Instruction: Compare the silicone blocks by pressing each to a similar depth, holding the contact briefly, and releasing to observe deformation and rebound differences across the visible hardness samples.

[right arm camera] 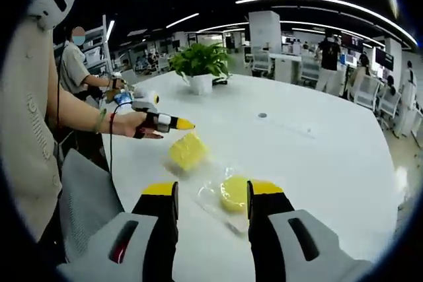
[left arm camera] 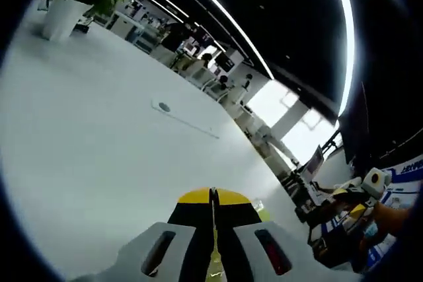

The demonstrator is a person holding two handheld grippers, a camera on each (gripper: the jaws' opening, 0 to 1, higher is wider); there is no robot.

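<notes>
White table (right arm camera: 317,143) | yellow block (right arm camera: 232,193) between spread right hand-held gripper (right arm camera: 211,193) jaws

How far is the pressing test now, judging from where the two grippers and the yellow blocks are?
Nothing shows as pressed yet. On the white table, the square yellow silicone block and the round yellow block, which lies on clear plastic wrap, both look undeformed. In hand: the right gripper is open and hovers by the round block; the left gripper, shut, hangs above the square one. Pressing, holding and releasing remain.
</notes>
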